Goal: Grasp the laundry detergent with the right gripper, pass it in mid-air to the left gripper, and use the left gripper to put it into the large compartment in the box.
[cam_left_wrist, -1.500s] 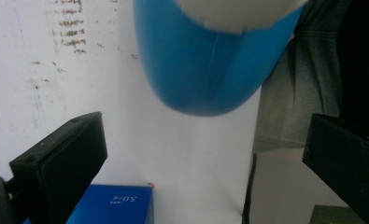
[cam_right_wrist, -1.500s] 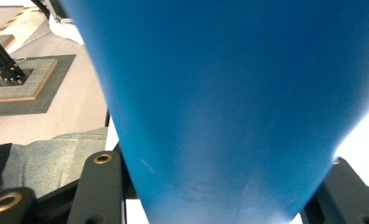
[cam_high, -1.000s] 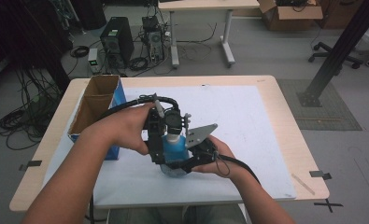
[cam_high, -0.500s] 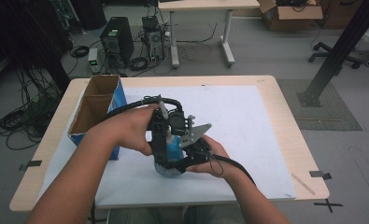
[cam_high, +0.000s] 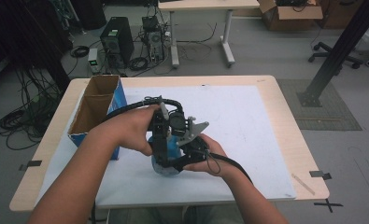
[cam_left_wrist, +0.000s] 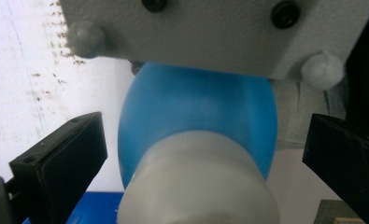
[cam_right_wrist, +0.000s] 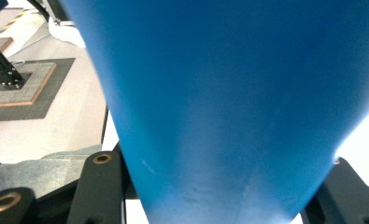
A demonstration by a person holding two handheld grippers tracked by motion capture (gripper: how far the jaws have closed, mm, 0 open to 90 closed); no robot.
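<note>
From the high view, both hands meet over the white mat on the table, just right of the open cardboard box. The blue bottle stands upright there, squeezed in between the left gripper and the right gripper, with the box well off to its left.

Left gripper view: the bottle's white cap and blue shoulder sit right between the two black jaws, which stand apart with a gap on both sides, not touching the cap. The right gripper's grey plate hangs just above the bottle.

Right gripper view: the bottle's blue body is super close, and the jaws are clamped on its lower part, one on each side.
</note>
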